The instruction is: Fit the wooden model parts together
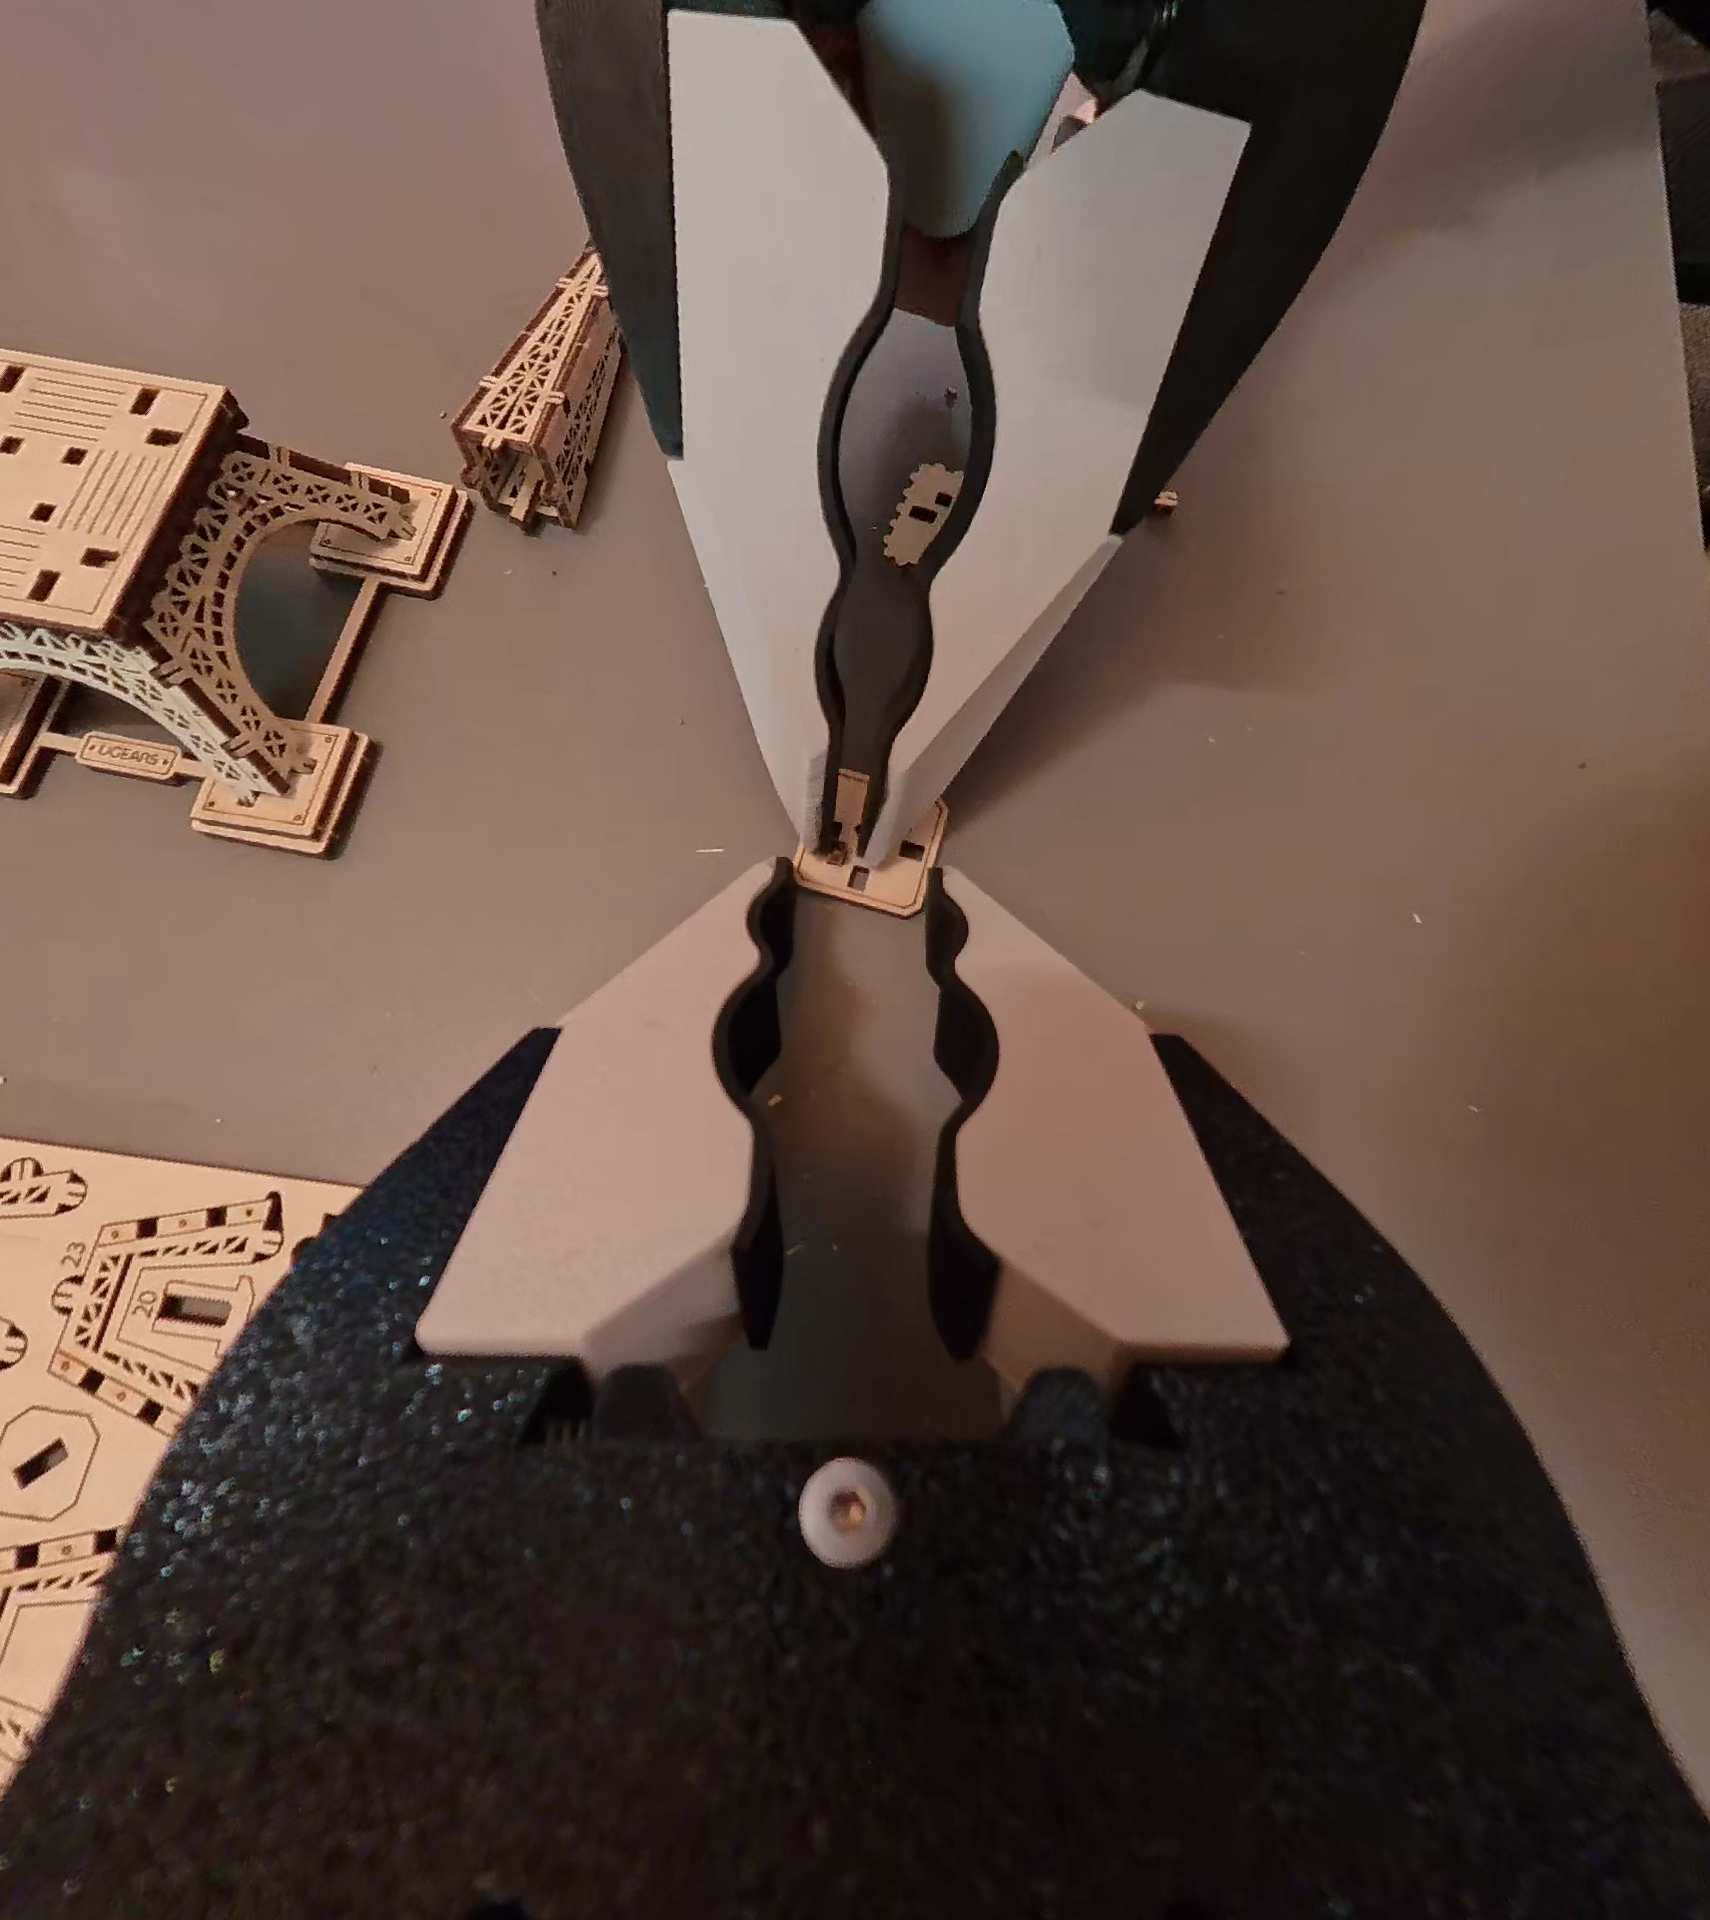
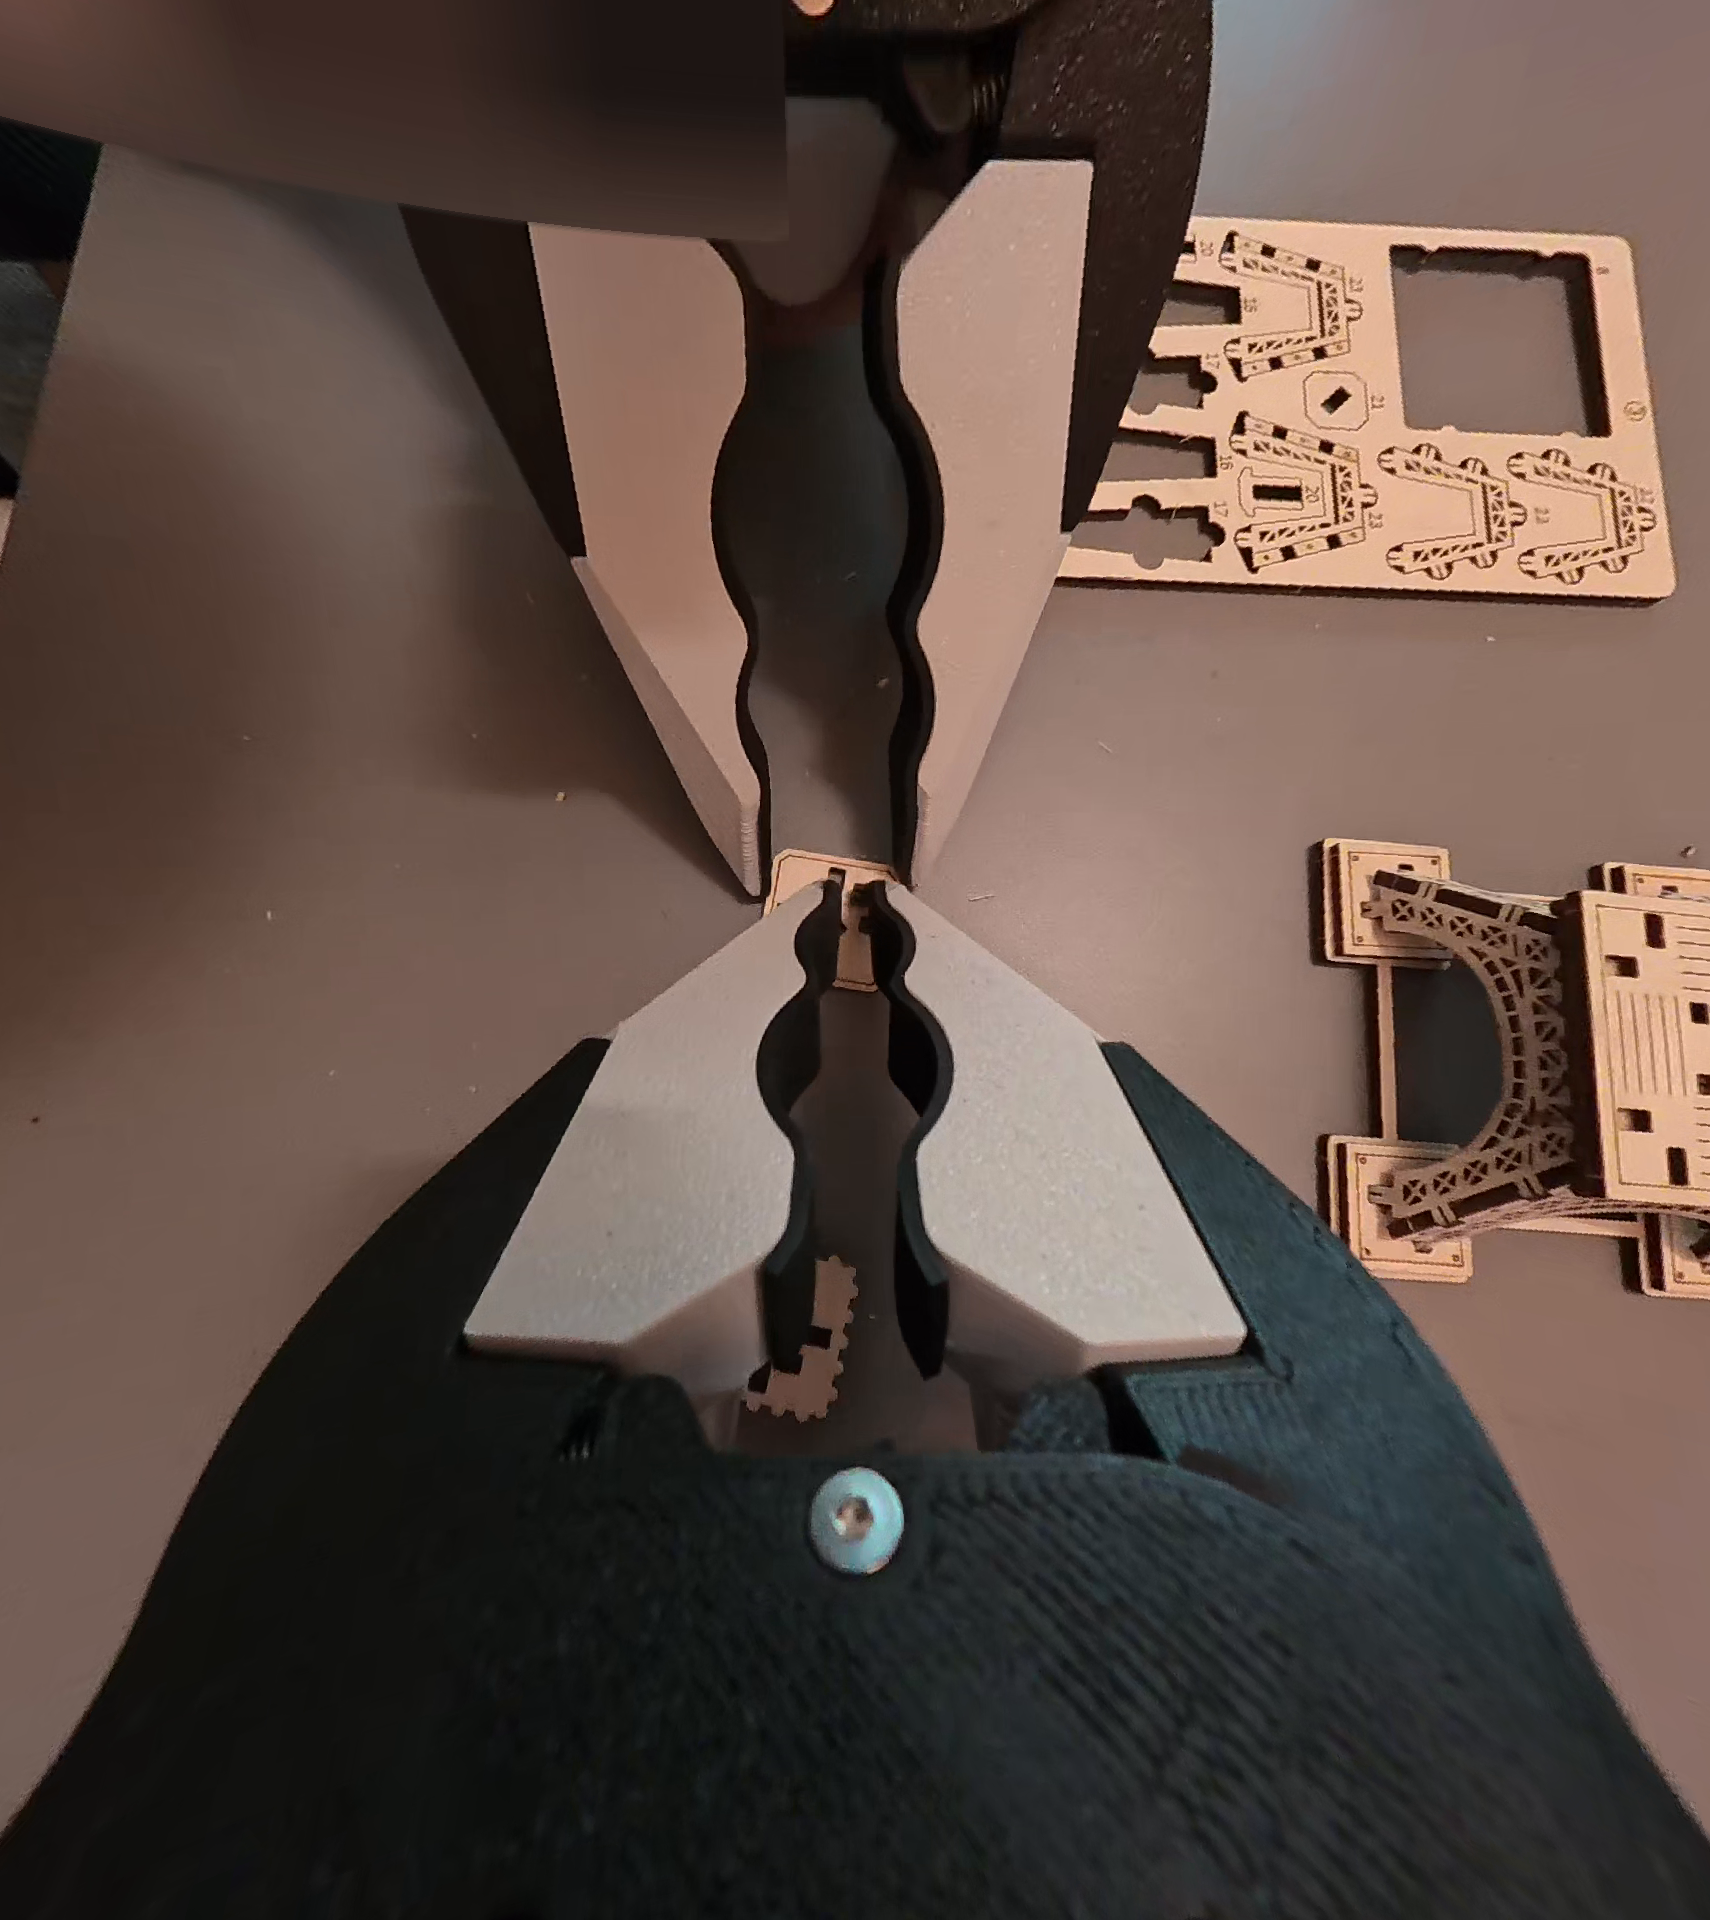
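Left tool [image 1: 856,883]: fingers spread about a plate's width, tips bracketing the near edge of a small square wooden plate [image 1: 872,878] that lies flat on the grey tabletop [image 1: 1298,935]. Real clamp or just touching the edges, can't tell.

Right tool [image 1: 853,821] comes in from the opposite side, tip to tip with the left one. Its fingers are nearly closed, pinching a thin wooden strip [image 1: 849,800] that stands upright with its lower end at a slot in the plate. From the right wrist view, the right tool [image 2: 856,894] has the strip [image 2: 853,940] edge-on between its tips, the plate [image 2: 799,871] just beyond, and the left tool [image 2: 830,842] facing it.

A small toothed wooden piece [image 2: 809,1351] lies on the tabletop under the right tool, back near its body; also visible through the finger gap [image 1: 924,509].

Left of the left tool: a part sheet [image 1: 51,1351] nearest, then the arched tower base [image 1: 103,582], then the lattice tower section [image 1: 544,405] lying on its side, farthest.
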{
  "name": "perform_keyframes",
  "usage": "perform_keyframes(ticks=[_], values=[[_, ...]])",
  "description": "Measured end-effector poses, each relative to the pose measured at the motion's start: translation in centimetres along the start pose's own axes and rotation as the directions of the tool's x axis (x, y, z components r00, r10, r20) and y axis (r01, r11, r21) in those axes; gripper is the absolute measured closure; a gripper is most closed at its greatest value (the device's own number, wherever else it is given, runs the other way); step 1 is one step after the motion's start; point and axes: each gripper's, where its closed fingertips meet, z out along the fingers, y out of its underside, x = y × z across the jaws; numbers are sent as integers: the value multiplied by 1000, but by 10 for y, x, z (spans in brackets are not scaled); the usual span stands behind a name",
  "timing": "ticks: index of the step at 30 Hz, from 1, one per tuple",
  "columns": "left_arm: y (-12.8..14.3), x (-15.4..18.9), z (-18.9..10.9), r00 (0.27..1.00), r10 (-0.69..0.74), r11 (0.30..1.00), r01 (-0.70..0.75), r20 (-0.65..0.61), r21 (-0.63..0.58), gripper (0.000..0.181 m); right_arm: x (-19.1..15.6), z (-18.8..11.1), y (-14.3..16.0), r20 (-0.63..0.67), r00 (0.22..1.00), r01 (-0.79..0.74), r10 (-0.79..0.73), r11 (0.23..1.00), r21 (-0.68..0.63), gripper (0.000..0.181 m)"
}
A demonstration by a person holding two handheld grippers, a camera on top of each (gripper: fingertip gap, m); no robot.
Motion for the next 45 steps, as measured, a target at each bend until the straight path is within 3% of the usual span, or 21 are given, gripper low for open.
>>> perform_keyframes(ticks=[16, 26, 28, 29, 31, 35, 41, 45], values=[[0, -1, 0, 1000, -1, 1000, 1, 4, 0, 158, 2, 2, 3, 104, 994, -14, 24, 995, -95, 179], [0, -1, 0, 1000, 2, 1000, -2, 7, 0, 157, 3, 2, 1, 26, 999, 23, -22, 998, -56, 179], [0, -1, 0, 1000, 5, 1000, -5, 9, 0, 157, -2, -4, 1, 36, 999, -8, 9, 1000, -30, 155], [0, -1, 0, 1000, 7, 1000, -7, 10, 0, 157, -4, -10, -2, 28, 999, -19, 19, 1000, 1, 153], [0, -1, 0, 1000, 7, 1000, -7, 10, 0, 157, 0, -26, -3, -56, 998, -33, 36, 998, 61, 155], [0, -1, 0, 1000, 9, 1000, -9, 11, 1, 157, 7, -53, 24, -218, 966, -122, 138, 989, 84, 161], [0, 0, 0, 1000, 19, 1000, -19, 11, 1, 157, -22, -74, 44, -214, 951, -185, 222, 966, 181, 161], [-4, 4, -5, 999, 34, 999, -34, 1, 38, 144, -38, -82, 59, -208, 955, -171, 210, 967, 190, 156]])
